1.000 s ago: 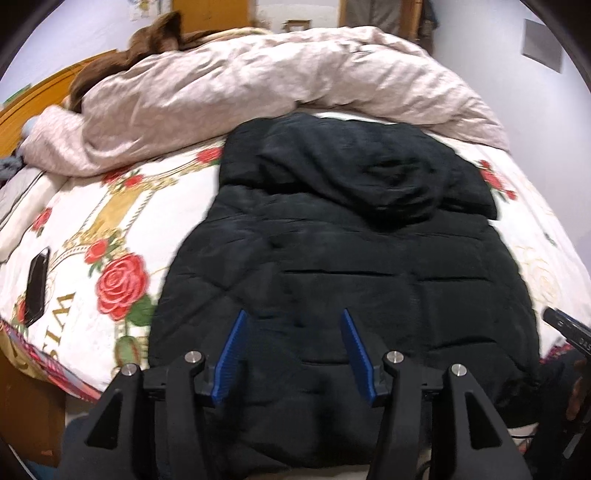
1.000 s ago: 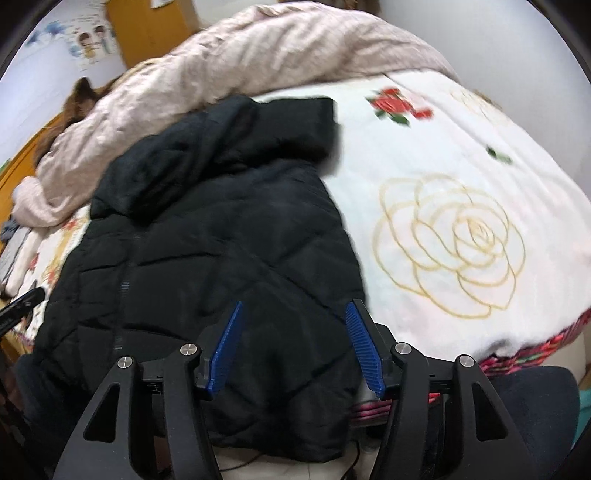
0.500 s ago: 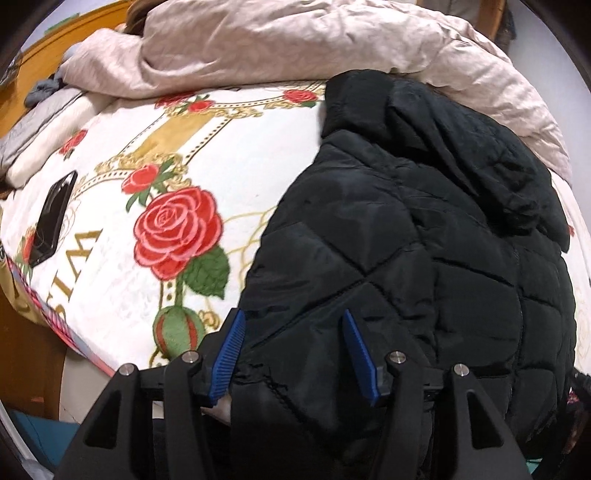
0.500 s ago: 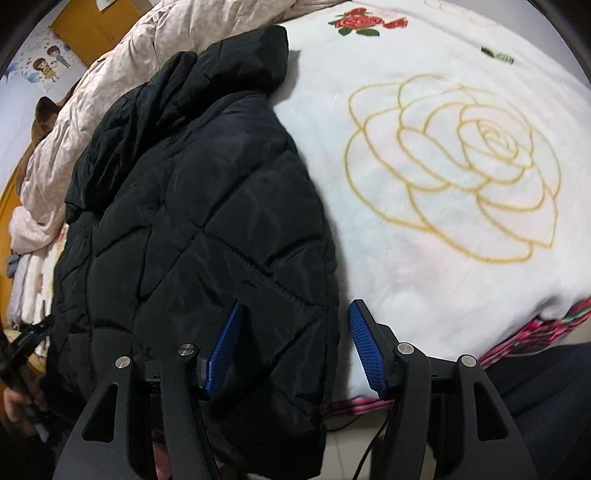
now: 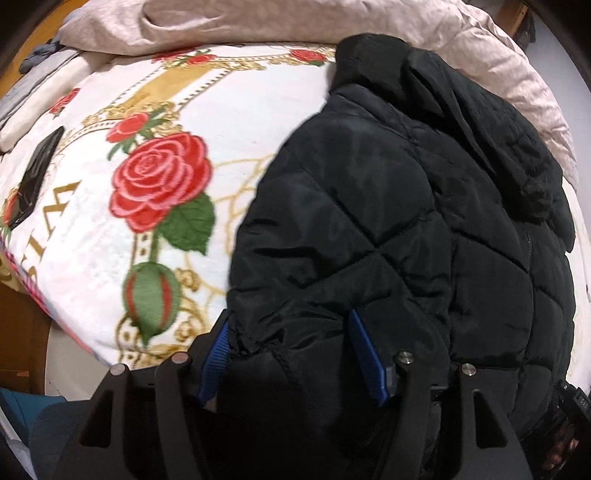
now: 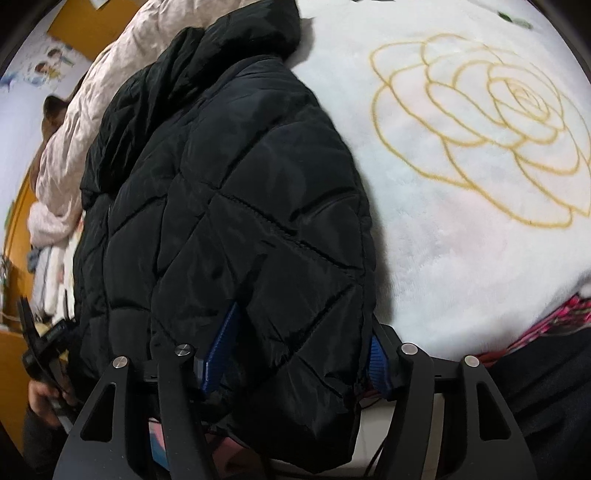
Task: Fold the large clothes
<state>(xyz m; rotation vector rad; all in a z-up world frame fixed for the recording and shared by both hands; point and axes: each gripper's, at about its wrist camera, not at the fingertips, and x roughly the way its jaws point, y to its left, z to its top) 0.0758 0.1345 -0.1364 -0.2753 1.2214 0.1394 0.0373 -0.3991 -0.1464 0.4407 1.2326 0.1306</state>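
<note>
A black quilted puffer jacket (image 5: 369,206) lies flat on the rose-patterned blanket (image 5: 110,258), its hood toward the far bedding. My left gripper (image 5: 291,354) straddles the jacket's near left hem corner; its jaws are opening, with the padded fabric between the blue pads (image 5: 216,350). In the right wrist view the same jacket (image 6: 240,177) fills the left half. My right gripper (image 6: 299,354) straddles the near right hem corner, which hangs over the bed edge; its jaws are closing around that fabric.
A crumpled pinkish duvet (image 5: 258,18) is heaped behind the hood. A black phone (image 5: 35,184) lies on the blanket at the far left. White blanket with a gold rose outline (image 6: 461,147) spreads to the jacket's right. A hand (image 6: 40,398) holds the other gripper at the left.
Both grippers dropped from above the jacket's middle to its near hem, one at each corner. The padded hem now sits between the fingers of each.
</note>
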